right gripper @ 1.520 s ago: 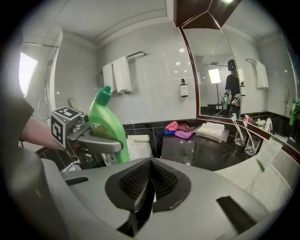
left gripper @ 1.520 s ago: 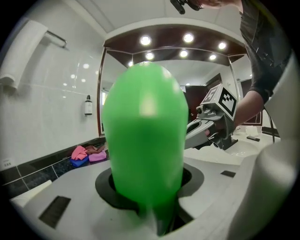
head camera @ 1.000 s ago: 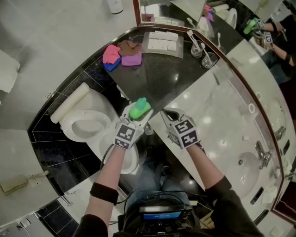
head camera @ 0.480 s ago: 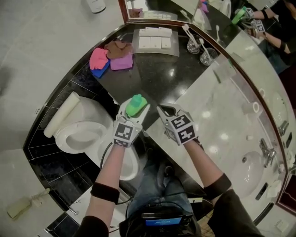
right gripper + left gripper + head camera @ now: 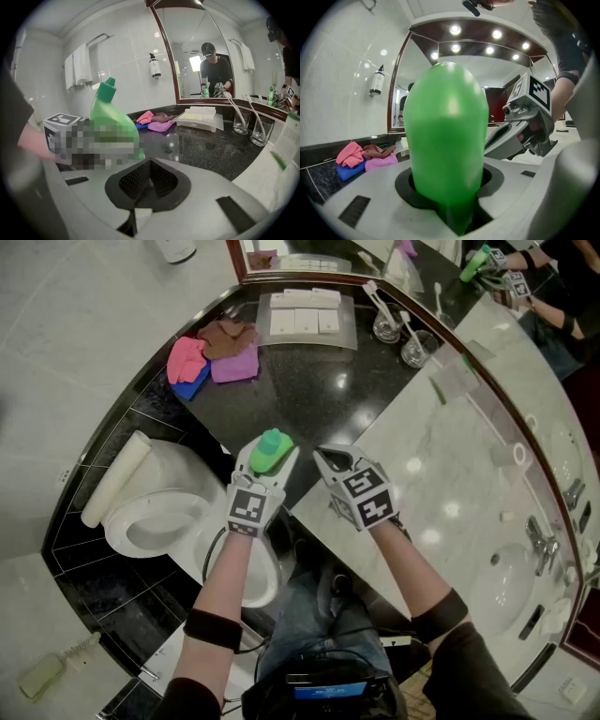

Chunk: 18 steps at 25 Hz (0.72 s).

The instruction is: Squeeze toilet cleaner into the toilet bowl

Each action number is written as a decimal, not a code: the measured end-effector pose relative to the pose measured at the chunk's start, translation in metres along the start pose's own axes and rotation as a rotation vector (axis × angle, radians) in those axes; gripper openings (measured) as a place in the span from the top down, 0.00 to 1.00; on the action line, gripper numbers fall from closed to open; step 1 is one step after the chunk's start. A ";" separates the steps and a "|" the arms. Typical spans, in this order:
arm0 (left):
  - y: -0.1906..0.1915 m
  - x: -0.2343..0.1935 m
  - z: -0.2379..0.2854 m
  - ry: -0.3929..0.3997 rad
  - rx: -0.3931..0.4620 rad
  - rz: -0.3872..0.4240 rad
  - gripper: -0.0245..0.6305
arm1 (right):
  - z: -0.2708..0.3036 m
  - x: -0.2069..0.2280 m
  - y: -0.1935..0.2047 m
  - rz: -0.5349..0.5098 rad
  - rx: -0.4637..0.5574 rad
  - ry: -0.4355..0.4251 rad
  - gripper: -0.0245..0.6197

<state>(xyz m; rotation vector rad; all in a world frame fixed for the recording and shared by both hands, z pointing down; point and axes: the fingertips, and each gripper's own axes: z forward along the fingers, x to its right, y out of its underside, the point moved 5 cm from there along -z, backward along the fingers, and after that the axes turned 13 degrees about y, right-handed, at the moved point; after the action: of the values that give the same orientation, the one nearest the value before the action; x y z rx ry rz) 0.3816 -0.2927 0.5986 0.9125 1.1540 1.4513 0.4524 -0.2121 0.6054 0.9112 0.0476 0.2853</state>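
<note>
Left tool (image 5: 265, 468): jaws about half spread, clamped on the belly of the green cleaner bottle (image 5: 445, 140), which is carried in the air with its angled neck leading. Right tool (image 5: 328, 460): fully closed, empty, just beside. Judgement: the plastic is thin and smooth, so it will dent and may slip under a hard pinch. The wide belly is the sound hold, with the neck left free. Fill level, hence weight, is not discernible. The toilet bowl (image 5: 155, 521) lies below-left, apart. The black counter (image 5: 309, 381) is beyond.

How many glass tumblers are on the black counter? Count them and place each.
2. One tumbler stands beside the white tray, the other just right of it. None looks hidden.
</note>
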 end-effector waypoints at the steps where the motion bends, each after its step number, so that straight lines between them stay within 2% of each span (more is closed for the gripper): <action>1: 0.004 0.000 0.000 0.006 -0.006 0.010 0.68 | 0.000 0.000 0.001 0.001 -0.002 -0.001 0.95; 4: 0.010 0.000 -0.001 0.014 -0.012 0.024 0.68 | 0.000 -0.001 0.000 0.003 -0.001 -0.005 0.95; 10: 0.004 0.000 0.001 0.021 0.032 -0.022 0.67 | 0.003 -0.001 0.004 0.005 -0.008 -0.005 0.95; 16: 0.004 0.003 0.001 0.070 0.001 -0.010 0.52 | 0.005 0.000 0.008 0.007 -0.012 -0.002 0.95; 18: 0.000 0.005 0.001 0.062 -0.006 -0.025 0.52 | 0.006 0.000 0.009 0.005 -0.013 0.000 0.95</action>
<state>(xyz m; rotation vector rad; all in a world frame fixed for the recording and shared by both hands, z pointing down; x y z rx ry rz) 0.3815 -0.2881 0.5988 0.8518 1.2019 1.4706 0.4512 -0.2114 0.6158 0.8989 0.0440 0.2899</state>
